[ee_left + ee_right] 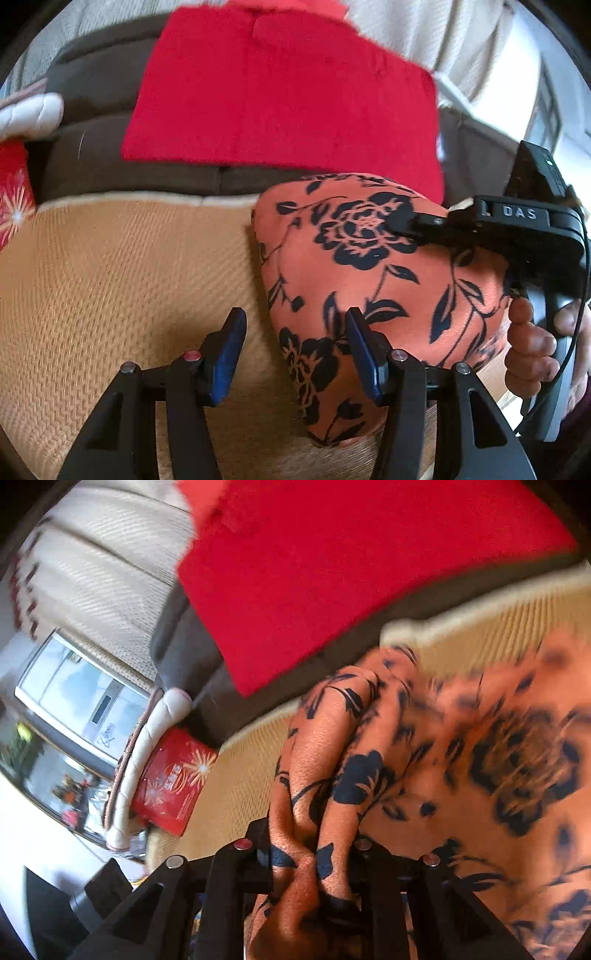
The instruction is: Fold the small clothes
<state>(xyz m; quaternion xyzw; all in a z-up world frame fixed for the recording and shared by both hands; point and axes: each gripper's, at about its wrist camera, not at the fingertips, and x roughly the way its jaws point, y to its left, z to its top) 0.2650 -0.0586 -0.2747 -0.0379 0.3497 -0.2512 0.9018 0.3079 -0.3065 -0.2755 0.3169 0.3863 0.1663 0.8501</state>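
My right gripper (314,860) clamps bunched fold of orange floral garment (461,775), lifted over woven mat (236,775). My left gripper (295,354) half-wide, empty; its right pad beside garment edge. Red cloth (280,92) behind.

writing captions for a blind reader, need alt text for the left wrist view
An orange cloth with black flowers lies on a tan woven mat, with the open left hand-held gripper at its near edge. The right hand-held gripper lifts its far side; a red cloth lies behind.
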